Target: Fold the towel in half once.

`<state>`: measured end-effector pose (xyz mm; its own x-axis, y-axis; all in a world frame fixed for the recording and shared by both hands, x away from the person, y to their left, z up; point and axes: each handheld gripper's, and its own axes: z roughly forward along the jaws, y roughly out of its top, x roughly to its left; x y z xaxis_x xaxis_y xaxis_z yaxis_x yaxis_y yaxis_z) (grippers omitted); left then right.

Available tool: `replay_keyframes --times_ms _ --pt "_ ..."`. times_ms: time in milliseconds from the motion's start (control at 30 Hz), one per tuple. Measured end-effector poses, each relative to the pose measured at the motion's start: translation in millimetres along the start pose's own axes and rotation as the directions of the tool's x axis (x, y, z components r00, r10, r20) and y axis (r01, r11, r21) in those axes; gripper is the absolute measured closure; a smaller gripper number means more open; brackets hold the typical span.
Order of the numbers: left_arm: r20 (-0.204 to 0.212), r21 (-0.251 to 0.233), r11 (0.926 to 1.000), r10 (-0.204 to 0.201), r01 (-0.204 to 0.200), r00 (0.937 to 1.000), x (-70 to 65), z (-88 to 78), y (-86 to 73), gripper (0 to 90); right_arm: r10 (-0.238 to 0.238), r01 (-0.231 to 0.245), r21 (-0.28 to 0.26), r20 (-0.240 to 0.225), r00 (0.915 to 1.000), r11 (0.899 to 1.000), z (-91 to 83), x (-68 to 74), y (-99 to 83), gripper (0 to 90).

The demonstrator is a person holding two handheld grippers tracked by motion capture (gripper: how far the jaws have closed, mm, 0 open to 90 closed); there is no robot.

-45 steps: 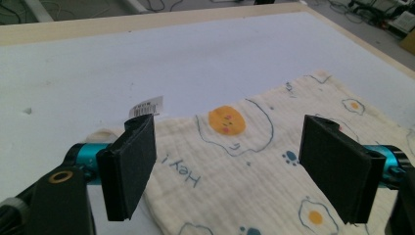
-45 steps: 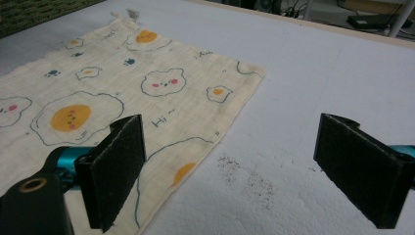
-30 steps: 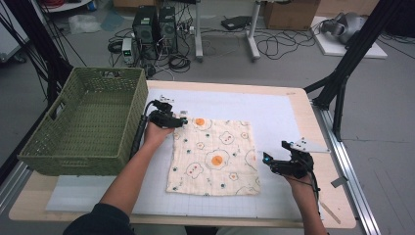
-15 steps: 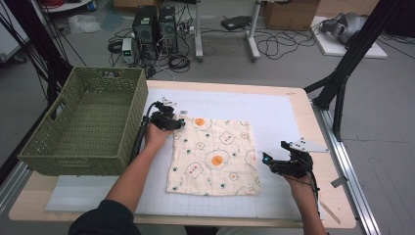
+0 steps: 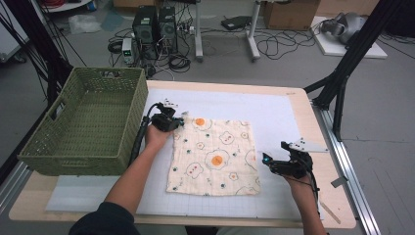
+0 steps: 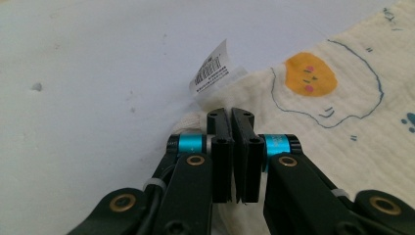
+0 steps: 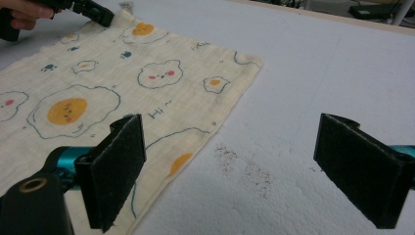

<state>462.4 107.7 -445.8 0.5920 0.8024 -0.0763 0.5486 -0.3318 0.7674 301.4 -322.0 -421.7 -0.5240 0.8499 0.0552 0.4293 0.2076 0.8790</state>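
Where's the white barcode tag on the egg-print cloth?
High view: white barcode tag at the cream egg-print cloth far-left corner, beside the left gripper, near the green woven basket.

"Hi" printed on cloth (image 7: 155,113), tag (image 6: 211,71) unreadable

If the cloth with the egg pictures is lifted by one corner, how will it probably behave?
The cloth looks like thin, crinkled muslin lying flat, so it will probably hang limp and fold. It seems light. The left hand-held gripper is shut on its corner beside the label; the textured weave should hardly slip.
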Motion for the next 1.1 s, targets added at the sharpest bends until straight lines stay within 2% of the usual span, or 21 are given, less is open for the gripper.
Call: replay_keyframes --times_ms 67,133,200,267,367,500,700,767,833,900,1100 --pt "0.009 -0.021 0.9997 -0.013 0.013 0.9999 0.6 -2.3 -0.2 86.5 0.006 -0.006 0.006 -0.006 1.0 1.0 2.0 -1.2 -0.1 11.3" --pt "0.007 -0.066 0.9973 -0.033 0.033 0.9994 1.2 -5.4 -2.1 86.5 0.012 -0.011 0.018 -0.014 0.9998 1.0 5.2 -2.1 0.1 11.3" --pt "0.019 -0.077 0.9952 -0.059 0.06 0.9981 3.2 -6.5 -4.9 86.4 0.024 -0.023 0.041 -0.024 0.9994 0.999 9.9 -2.0 0.7 11.3" --pt "0.024 -0.083 0.9942 -0.067 0.069 0.9974 3.9 -6.9 -8.3 86.4 0.027 -0.026 0.066 -0.019 0.9994 0.997 15.1 -0.7 0.6 11.3" --pt "0.033 -0.097 0.9924 -0.072 0.075 0.9968 3.8 -8.4 -10.3 86.4 0.023 -0.021 0.074 -0.025 0.9994 0.997 19.9 0.2 2.5 11.3" --pt "0.042 -0.124 0.9893 -0.072 0.077 0.9965 3.0 -14.2 -8.4 86.4 0.013 -0.009 0.091 -0.036 0.9993 0.996 30.0 -1.7 13.6 11.3" --pt "0.051 -0.143 0.9879 -0.053 0.06 0.9972 1.0 -21.3 -4.7 86.4 -0.023 0.023 0.139 -0.003 0.9997 0.99 61.0 -10.9 37.4 11.6" --pt "0.051 -0.142 0.9879 -0.056 0.063 0.9971 1.1 -21.9 -4.7 86.3 -0.054 0.054 0.174 -0.002 0.9985 0.983 75.5 -12.5 46.2 16.9" --pt "0.052 -0.145 0.9873 -0.059 0.066 0.9969 0.7 -22.2 -4.6 86.3 -0.066 0.065 0.204 -0.001 0.9978 0.977 87.3 -13.6 51.6 18.1" --pt "0.052 -0.146 0.9872 -0.058 0.065 0.997 0.0 -22.6 -4.3 86.3 -0.067 0.065 0.221 0.002 0.9977 0.973 97.9 -14.9 55.5 19.7" --pt "0.056 -0.146 0.9877 -0.049 0.057 0.9972 -1.9 -24.8 -2.9 86.3 -0.046 0.047 0.236 -0.012 0.9989 0.971 122.9 -17.9 61.7 29.6"
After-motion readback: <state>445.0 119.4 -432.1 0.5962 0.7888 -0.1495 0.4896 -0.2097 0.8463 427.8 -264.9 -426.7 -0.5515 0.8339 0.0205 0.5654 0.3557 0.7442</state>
